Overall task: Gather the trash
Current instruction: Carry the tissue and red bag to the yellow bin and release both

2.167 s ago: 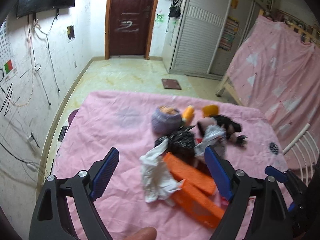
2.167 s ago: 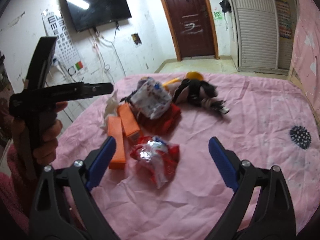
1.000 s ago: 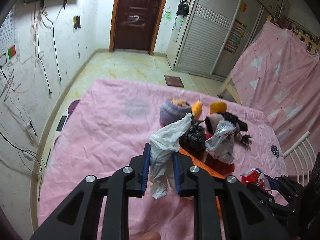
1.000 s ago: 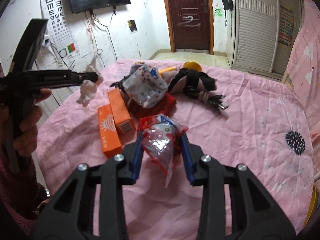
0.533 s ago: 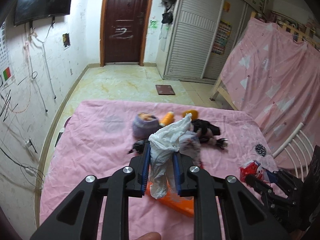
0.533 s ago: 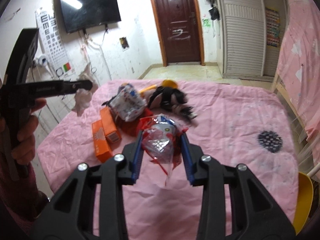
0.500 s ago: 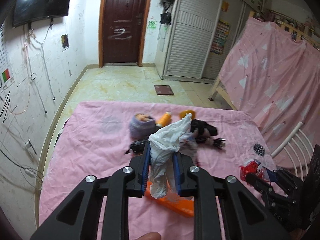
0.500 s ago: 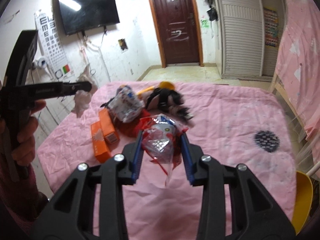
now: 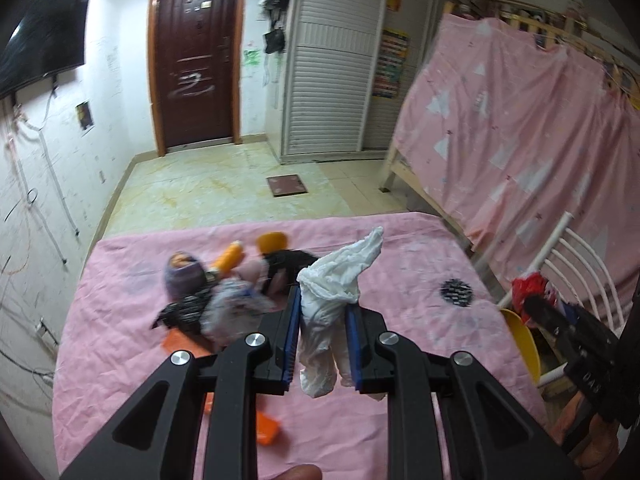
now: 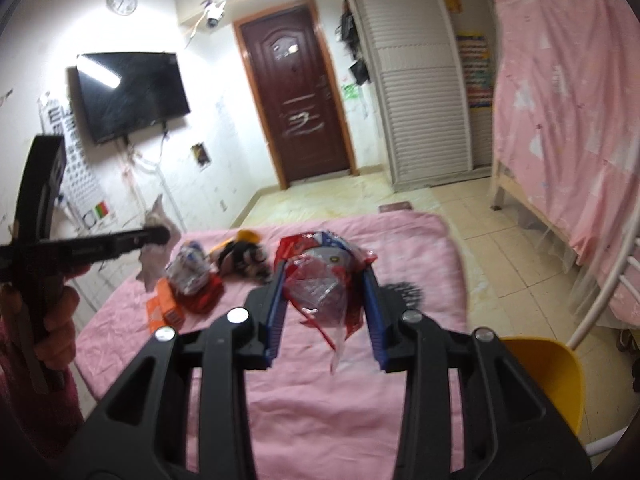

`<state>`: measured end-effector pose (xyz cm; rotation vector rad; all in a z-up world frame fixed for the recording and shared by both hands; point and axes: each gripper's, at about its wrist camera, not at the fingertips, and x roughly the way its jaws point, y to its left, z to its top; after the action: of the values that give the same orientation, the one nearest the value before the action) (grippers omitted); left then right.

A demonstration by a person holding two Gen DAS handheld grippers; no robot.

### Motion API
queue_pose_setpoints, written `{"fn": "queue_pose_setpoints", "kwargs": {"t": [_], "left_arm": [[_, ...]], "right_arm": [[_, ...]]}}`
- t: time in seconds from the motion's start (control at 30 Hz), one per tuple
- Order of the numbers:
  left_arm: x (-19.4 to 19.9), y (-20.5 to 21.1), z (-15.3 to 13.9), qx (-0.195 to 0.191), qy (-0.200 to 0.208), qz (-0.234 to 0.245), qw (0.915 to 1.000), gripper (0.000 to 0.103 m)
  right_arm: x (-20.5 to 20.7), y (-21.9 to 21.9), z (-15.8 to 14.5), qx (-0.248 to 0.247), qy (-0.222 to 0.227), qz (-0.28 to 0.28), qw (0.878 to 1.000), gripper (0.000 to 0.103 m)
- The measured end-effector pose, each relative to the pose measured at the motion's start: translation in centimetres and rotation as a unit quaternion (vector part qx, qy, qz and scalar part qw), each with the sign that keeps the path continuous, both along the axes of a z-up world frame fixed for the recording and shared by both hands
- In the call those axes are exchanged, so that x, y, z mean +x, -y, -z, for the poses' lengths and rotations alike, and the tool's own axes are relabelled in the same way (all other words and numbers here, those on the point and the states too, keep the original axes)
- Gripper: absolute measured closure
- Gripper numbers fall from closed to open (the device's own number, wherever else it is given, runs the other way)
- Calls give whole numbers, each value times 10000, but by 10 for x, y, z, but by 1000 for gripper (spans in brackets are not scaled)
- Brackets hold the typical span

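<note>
I've got the left gripper [image 9: 322, 332] clamped on the white tissue wad [image 9: 335, 304], right gripper [image 10: 325, 307] clamped on the red wrapper [image 10: 320, 280]. Yellow bin [image 10: 548, 380] sits lower right, nearer my right hand.

— Where are we?
— We are in a lived-in bedroom of a home. We see a bed [image 10: 420, 248] under a wrinkled pink sheet and a wooden bunk frame draped in a pink curtain [image 9: 520, 128].
— What else tells us so?
— A dark wooden door [image 10: 298, 92], a white louvred wardrobe [image 9: 332, 72] with bags hung beside it, a wall-mounted television [image 10: 132, 94], a clock [image 10: 121, 0] and scribbled white walls above a tiled floor [image 9: 208, 196].
</note>
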<state>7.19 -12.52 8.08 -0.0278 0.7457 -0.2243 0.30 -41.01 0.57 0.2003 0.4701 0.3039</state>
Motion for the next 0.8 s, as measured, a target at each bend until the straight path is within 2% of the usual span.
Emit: {"fn": "queue_pose_setpoints", "kwargs": {"t": [0.43, 0.8], "left_arm": [[-10, 106, 1, 171, -85, 847, 9962, 89], [-17, 189, 15, 228, -349, 1519, 9875, 89]], "right_arm": [[-25, 94, 8, 640, 174, 832, 9943, 68], [-26, 136, 24, 584, 31, 1576, 9858, 68]]}}
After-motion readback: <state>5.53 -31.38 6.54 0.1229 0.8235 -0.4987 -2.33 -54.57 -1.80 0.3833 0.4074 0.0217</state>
